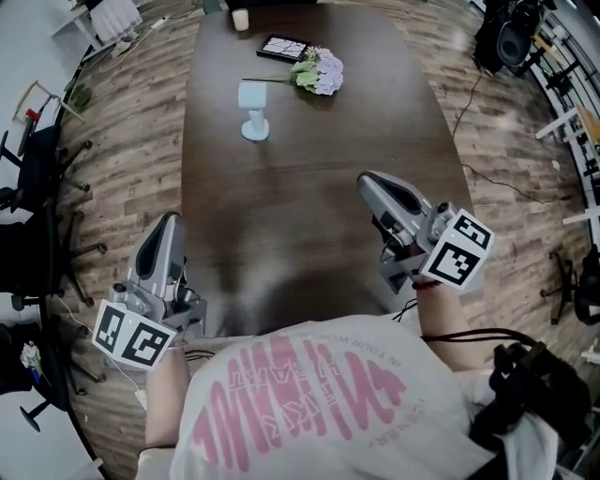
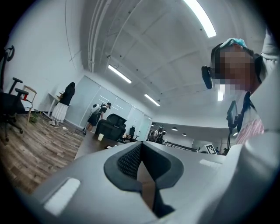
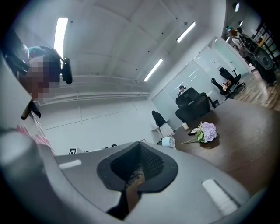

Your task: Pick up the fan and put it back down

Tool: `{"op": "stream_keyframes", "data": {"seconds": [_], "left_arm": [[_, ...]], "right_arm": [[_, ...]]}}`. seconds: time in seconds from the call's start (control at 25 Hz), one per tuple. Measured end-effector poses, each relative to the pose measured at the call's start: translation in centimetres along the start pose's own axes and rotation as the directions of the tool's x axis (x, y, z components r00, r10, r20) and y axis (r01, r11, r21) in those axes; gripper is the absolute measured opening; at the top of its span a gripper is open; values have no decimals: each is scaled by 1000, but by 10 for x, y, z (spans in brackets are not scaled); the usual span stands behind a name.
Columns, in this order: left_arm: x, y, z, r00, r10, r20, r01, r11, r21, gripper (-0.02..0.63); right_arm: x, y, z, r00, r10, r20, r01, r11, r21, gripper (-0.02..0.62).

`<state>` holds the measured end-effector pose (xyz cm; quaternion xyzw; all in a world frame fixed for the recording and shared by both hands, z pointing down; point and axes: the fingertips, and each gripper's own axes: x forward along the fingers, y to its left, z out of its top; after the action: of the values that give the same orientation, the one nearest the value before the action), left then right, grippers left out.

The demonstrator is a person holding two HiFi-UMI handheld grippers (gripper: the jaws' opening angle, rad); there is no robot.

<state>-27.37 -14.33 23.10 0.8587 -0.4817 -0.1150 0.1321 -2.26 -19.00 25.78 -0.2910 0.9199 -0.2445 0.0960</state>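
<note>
The small white fan [image 1: 253,112] stands upright on the far half of the dark wooden table [image 1: 309,225]. It also shows in the right gripper view as a white fan [image 3: 168,141], just beyond the jaw tips and far off. My left gripper [image 1: 170,219] hovers at the table's near left edge, jaws together and nothing in them. My right gripper [image 1: 365,178] is over the near right part of the table, also shut and empty. Both point level along the table, well short of the fan. The left gripper [image 2: 141,144] and the right gripper [image 3: 139,143] show closed jaws in their own views.
A bunch of lilac flowers [image 1: 319,70] lies right of the fan, with a dark flat device [image 1: 283,46] and a small pale cup [image 1: 240,19] beyond it. Office chairs [image 1: 37,169] stand left of the table. Cables and stands [image 1: 562,122] are on the right. People stand far off [image 2: 65,103].
</note>
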Motion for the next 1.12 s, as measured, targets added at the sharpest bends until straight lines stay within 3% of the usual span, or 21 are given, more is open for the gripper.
{"op": "stream_keyframes", "data": {"seconds": [0.28,0.56,0.92,1.12], "left_arm": [[-12,44,1,999,-45,-25,45,999,-14,18],[-12,76,-24,997,-71,-41,69,996,-53,18],[-5,86,-67,993,-66,-102,54,992,-115,18],[3,91,-91,990,-47,-134,29,990,-135,18]], "right_arm": [[35,12,-19,998,-63,9,63,998,-2,5],[71,14,-40,994,-101,-39,101,995,0,5],[122,-19,-79,983,-74,-167,79,997,22,6],[152,-53,-92,984,-38,-172,48,997,53,5]]}}
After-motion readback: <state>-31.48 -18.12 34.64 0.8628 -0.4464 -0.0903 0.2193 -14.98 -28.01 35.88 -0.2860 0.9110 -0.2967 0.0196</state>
